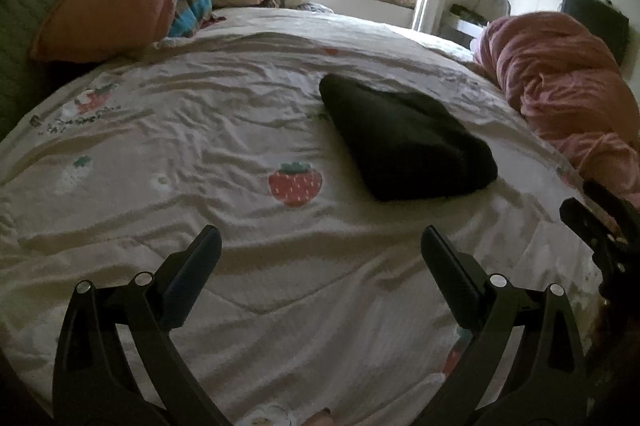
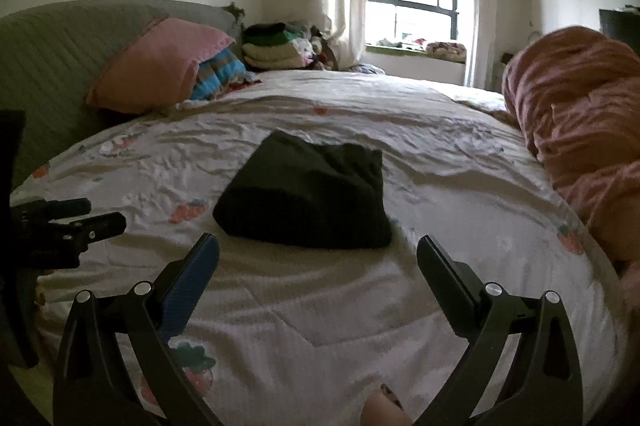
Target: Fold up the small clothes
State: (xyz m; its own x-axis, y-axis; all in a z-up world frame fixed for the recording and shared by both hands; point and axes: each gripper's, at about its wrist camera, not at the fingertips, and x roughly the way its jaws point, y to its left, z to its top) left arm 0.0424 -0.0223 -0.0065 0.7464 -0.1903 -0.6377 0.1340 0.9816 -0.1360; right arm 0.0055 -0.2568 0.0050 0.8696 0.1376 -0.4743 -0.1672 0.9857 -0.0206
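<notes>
A small black garment (image 1: pixel 404 142) lies folded into a compact bundle on the strawberry-print bed sheet (image 1: pixel 200 154). In the right wrist view the same black garment (image 2: pixel 308 198) sits just beyond the fingertips. My left gripper (image 1: pixel 320 238) is open and empty, hovering over the sheet nearer to me and left of the garment. My right gripper (image 2: pixel 318 246) is open and empty too, close to the garment's near edge. The right gripper (image 1: pixel 600 218) shows at the right edge of the left view, and the left gripper (image 2: pixel 86 216) at the left edge of the right view.
A pink pillow (image 2: pixel 160 62) and a striped blue cloth (image 2: pixel 220 70) lie at the headboard. Stacked folded clothes (image 2: pixel 272 46) sit at the far corner by the window. A bunched pink quilt (image 2: pixel 580 130) fills the bed's right side. A fingertip (image 2: pixel 382 410) shows at the bottom edge.
</notes>
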